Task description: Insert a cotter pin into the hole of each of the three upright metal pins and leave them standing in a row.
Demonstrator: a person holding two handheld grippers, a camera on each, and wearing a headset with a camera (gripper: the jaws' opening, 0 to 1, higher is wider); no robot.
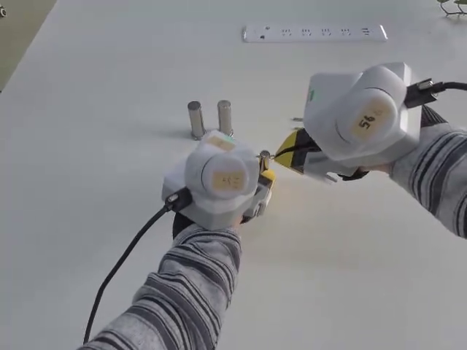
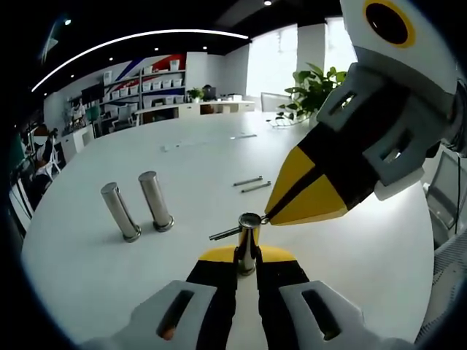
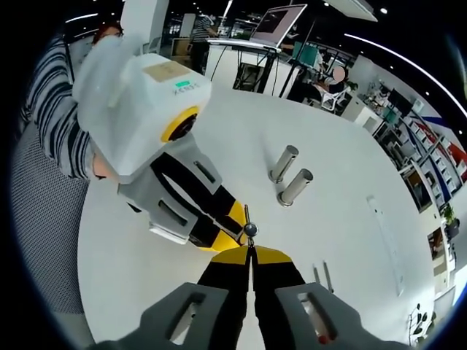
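Left tongs: the left gripper [image 2: 246, 264] has its black-and-yellow jaws pinched narrow on the lower shaft of a short round steel pin [image 2: 249, 232]. The pin is upright near the middle of the white desk [image 1: 87, 219]; whether its foot touches the desk I cannot tell.
Right tongs: the right gripper [image 3: 250, 257] is closed to a slit on a thin steel cotter pin [image 2: 223, 234]. Its yellow tips meet the steel pin's head from the right.
Key relation: the cotter pin lies level, crosswise to the upright shaft. Its free end shows on the left of the head, so it seems to be through the hole.
Nearer hand: the right one carries the cotter pin, so any seating push would run right to left along that axis.
Neighbours: two other upright steel pins [image 1: 195, 120] stand side by side toward the far edge, apart from the held one.
Spares: two loose cotter pins [image 2: 248, 181] lie farther back, on the right.
Room: there is open desk all round. A white power strip [image 1: 314, 32] lies by the far edge, well apart.
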